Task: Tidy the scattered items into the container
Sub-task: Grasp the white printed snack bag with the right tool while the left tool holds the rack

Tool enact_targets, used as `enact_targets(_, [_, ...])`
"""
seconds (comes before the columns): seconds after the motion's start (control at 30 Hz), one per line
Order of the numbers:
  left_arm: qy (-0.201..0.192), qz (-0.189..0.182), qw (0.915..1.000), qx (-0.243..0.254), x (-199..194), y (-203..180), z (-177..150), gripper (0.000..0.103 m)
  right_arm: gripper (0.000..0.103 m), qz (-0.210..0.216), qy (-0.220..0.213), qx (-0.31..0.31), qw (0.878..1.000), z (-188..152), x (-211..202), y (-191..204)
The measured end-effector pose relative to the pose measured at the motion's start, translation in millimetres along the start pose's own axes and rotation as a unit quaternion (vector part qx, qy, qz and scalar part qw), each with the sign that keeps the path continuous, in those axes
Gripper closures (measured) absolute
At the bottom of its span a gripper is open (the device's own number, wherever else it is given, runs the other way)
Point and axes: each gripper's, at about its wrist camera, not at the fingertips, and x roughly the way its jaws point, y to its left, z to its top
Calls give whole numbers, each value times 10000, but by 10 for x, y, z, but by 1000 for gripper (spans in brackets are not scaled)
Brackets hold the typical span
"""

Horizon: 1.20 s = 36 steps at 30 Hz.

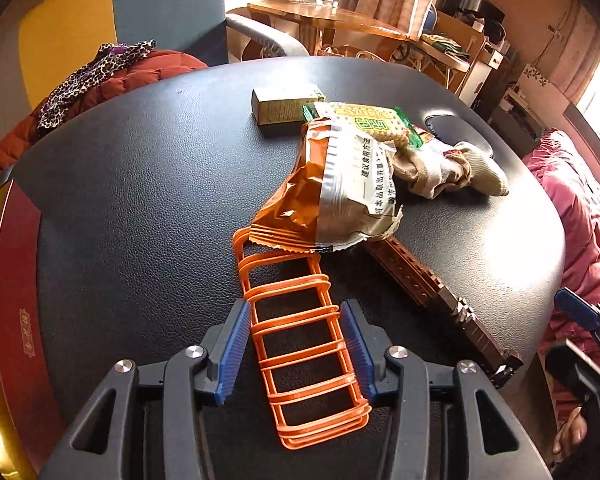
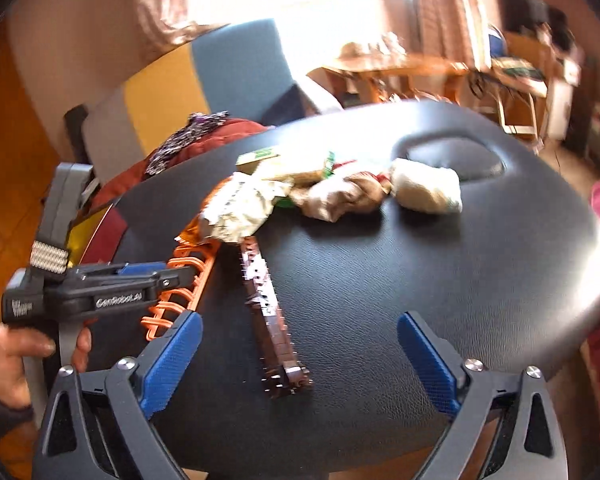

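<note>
An orange plastic rack lies on the black round table. My left gripper has its blue pads on both sides of the rack and is closed on it; it also shows in the right wrist view. An orange and silver snack bag, a biscuit pack, a small box, rolled socks and a brown strip of clips lie further on. My right gripper is open above the brown strip.
A red box stands at the table's left edge. A dark red jacket lies on a chair behind the table. A pink quilt is at the right. A wooden table stands in the background.
</note>
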Motion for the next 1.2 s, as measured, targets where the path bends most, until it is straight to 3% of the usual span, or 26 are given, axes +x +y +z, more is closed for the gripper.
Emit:
enact_targets(0.1, [3, -81, 10000, -57, -7, 35, -45, 54, 25, 56, 101, 122, 9999, -12, 74, -62])
enact_targets(0.13, [-5, -92, 10000, -36, -25, 44, -75, 54, 27, 66, 121, 85, 9999, -13, 96, -44])
enact_targets(0.5, [4, -184, 9998, 32, -367, 217, -564, 53, 29, 187, 353, -367, 9985, -19, 338, 161])
enact_targets(0.7, [-174, -518, 9977, -408, -534, 432, -721, 47, 29, 210, 581, -962, 9934, 70, 542, 353])
enact_targets(0.83, [-251, -535, 9974, -420, -575, 446, -757, 46, 29, 131, 735, -1133, 9908, 149, 657, 436])
enact_targets(1.03, [-173, -499, 9980, -343, -491, 382, -766, 46, 29, 581, 729, -522, 9943, 463, 797, 541])
enact_targets(1.2, [-104, -432, 9986, -286, -411, 367, -767, 46, 28, 801, 935, 643, 9903, 667, 1196, 404])
